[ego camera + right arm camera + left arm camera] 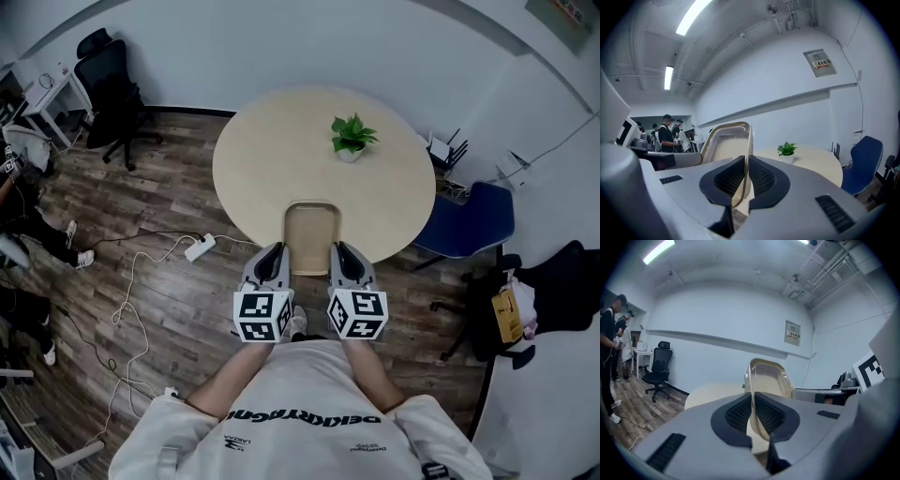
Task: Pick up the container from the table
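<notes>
A clear, shallow plastic container [311,236] hangs over the near edge of the round beige table [272,150], held between both grippers. My left gripper [275,255] is shut on its left rim; in the left gripper view the container [769,380] rises from between the dark ribbed pads [736,414]. My right gripper [338,257] is shut on its right rim; in the right gripper view the container [727,141] stands up from between the pads [761,177]. The container looks empty.
A small potted plant [352,137] stands on the far right of the table, also seen as the plant [787,150]. A blue chair [473,220] is at the right, a black office chair [108,82] far left. A power strip and cables [199,247] lie on the wooden floor. People [668,133] stand nearby.
</notes>
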`<state>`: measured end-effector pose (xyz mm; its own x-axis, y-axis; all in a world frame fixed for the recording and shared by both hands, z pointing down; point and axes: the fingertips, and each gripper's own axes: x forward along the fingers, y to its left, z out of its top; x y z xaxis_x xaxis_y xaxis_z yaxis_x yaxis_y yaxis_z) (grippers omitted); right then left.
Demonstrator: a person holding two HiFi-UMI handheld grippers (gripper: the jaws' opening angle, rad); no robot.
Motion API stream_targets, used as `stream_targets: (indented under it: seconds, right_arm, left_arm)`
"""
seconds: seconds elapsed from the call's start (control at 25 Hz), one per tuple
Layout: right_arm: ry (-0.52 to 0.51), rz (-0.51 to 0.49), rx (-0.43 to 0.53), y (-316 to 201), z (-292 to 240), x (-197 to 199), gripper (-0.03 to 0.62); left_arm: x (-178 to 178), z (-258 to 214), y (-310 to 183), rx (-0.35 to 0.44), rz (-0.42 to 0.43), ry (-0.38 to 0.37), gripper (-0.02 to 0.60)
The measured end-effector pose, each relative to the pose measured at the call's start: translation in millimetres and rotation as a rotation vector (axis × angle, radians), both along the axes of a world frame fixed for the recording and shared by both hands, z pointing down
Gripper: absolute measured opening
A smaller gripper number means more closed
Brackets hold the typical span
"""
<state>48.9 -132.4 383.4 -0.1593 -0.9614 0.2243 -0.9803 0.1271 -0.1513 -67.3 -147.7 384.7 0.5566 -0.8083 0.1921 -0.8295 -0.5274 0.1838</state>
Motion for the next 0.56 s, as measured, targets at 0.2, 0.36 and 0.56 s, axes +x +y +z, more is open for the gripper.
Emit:
stream_targets:
  seconds: [0.2, 0.36, 0.56]
  right_arm:
    - [-0.001, 0.002, 0.0, -3, 2, 2, 0.057]
    - [-0.003, -0.008, -0.001, -4, 5, 3, 0.057]
    - [-0.005, -0.017, 0.006, -11, 4, 4, 0.057]
  left_arm:
    - [2, 0, -1, 0.012, -0.005, -0.008, 0.034]
    - [2, 4, -1, 0.011, -0.009, -0.015, 0.034]
    - [4, 3, -8, 0.014, -0.014, -0.015, 0.034]
